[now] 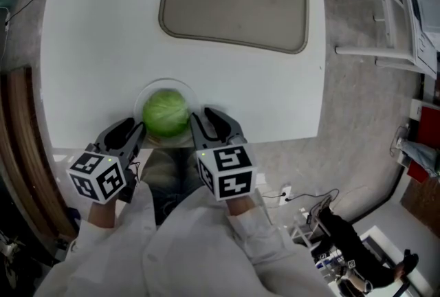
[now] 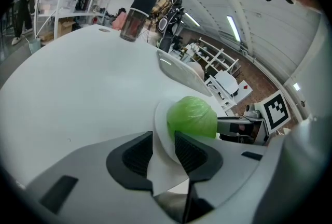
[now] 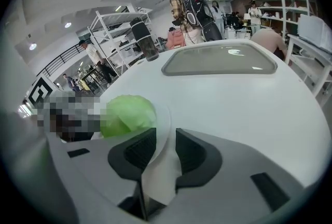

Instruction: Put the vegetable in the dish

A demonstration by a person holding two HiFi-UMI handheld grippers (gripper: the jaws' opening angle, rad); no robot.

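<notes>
The round green cabbage (image 1: 166, 112) is sitting in the shallow white round dish (image 1: 147, 90), which is resting at the near edge of the white table (image 1: 96, 48) right in front of me. I am holding the left gripper (image 1: 132, 130) and the right gripper (image 1: 210, 122) at opposite sides of the dish, each with its fingers standing apart and the thin rim passing between them. The grey rounded tray (image 1: 234, 0) is lying well beyond.
</notes>
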